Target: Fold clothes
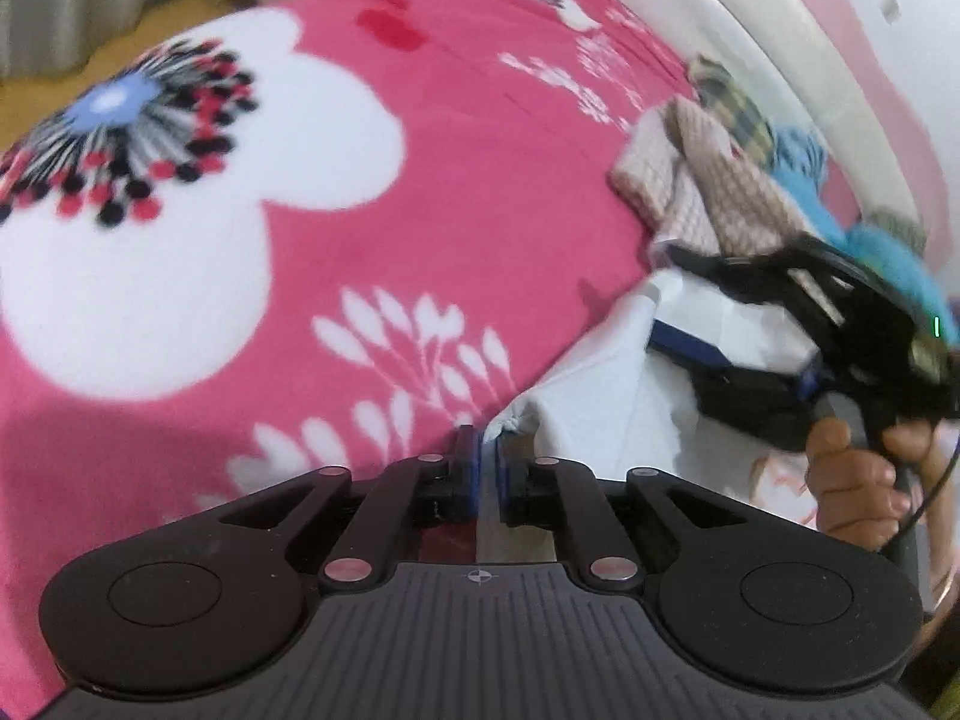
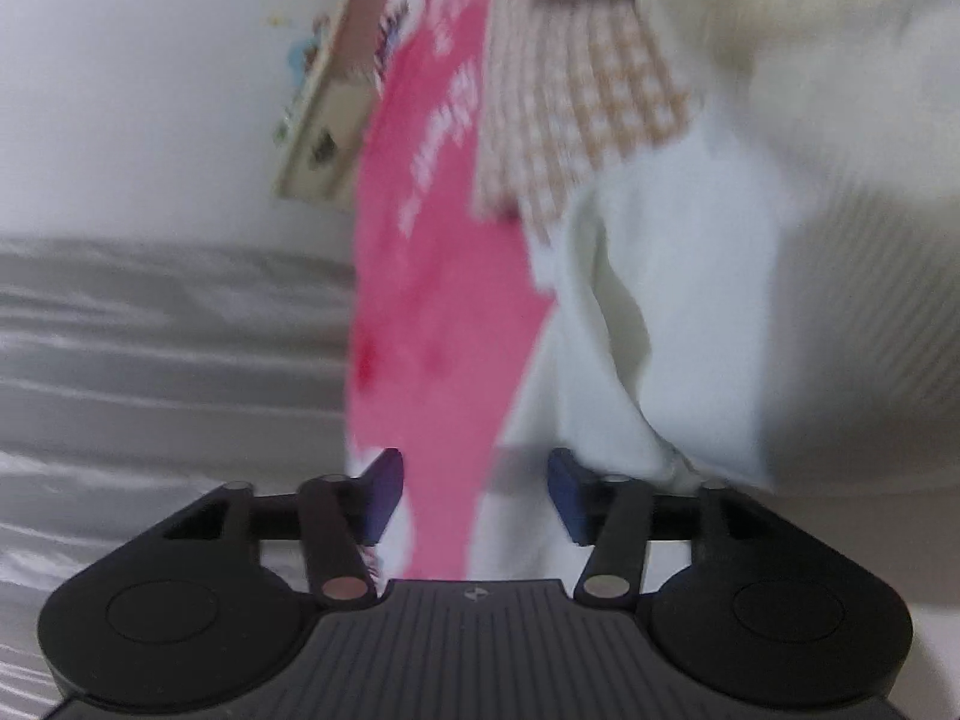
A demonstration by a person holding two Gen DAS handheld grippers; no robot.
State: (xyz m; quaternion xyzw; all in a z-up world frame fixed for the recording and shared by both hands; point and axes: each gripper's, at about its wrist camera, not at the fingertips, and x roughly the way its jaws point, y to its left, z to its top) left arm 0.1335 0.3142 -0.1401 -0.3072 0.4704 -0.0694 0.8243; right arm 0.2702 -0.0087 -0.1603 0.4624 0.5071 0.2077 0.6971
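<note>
left gripper (image 1: 487, 468) has its jaws nearly together with a thin edge of the white garment (image 1: 606, 384) running up between the blue pads – reads as a pinch on that hem, though the blur leaves it short of certain; right gripper (image 2: 477, 495) stands with jaws apart, pink blanket (image 2: 444, 312) and a fold of white cloth in the gap but neither pad pressing, so nothing is held on that side. In the left view the right gripper sits off to the right over the garment, a hand (image 1: 858, 480) on its handle. Progress, my read: early. The white garment lies rumpled on the blanket, bunched with deep creases in the right view, no flat panel or clean fold line showing. Beyond it a checked cloth (image 1: 690, 180) and a blue-green item (image 1: 894, 264) sit in a loose pile near the headboard (image 1: 780, 90) – whether any of those are folded I cannot tell. Left to do, likely: spread the white piece flat, fold it, then the pile. Room: large open stretch of blanket to the left in the left view – best place to lay out. Right side is tight – pile, headboard and wall (image 2: 150, 90) close in. Bed edge drops to floor (image 1: 36, 96) at far left, so keep cloth off that side
</note>
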